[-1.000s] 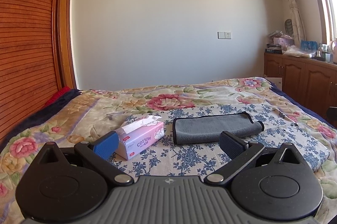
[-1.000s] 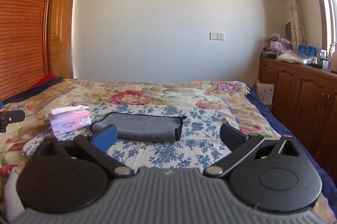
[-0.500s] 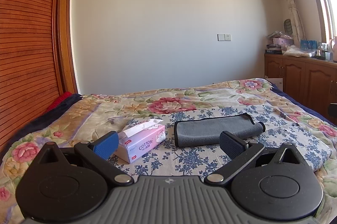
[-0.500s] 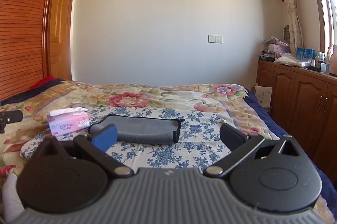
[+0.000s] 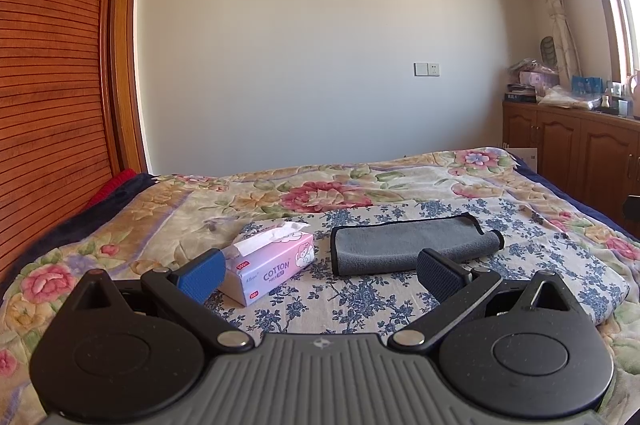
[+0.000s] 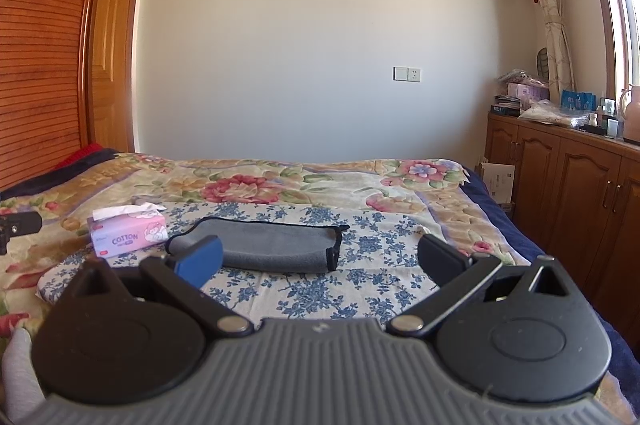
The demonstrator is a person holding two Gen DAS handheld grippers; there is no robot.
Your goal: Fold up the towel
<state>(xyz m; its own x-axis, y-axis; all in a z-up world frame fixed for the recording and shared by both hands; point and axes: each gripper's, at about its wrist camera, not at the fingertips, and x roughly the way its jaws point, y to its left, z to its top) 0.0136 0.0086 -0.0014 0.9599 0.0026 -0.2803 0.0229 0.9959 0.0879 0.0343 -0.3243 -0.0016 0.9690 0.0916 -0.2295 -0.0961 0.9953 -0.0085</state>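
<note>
Left wrist view: towel (image 5: pixel 412 245) ahead-right of my left gripper (image 5: pixel 320 271), long axis crosswise. Both jaws wide, empty. Right gripper (image 6: pixel 320 261) similarly near.

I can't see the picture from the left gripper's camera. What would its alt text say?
A grey towel lies folded on a blue-flowered cloth spread over a floral bed, with a pink tissue box just to its left. In the foreground the open left gripper hangs above the bed, touching nothing. Behind are a bare white wall and wooden cabinets.

The floral bed (image 5: pixel 168 225) bears a grey towel (image 5: pixel 408 241) and tissue box (image 5: pixel 272 265).
</note>
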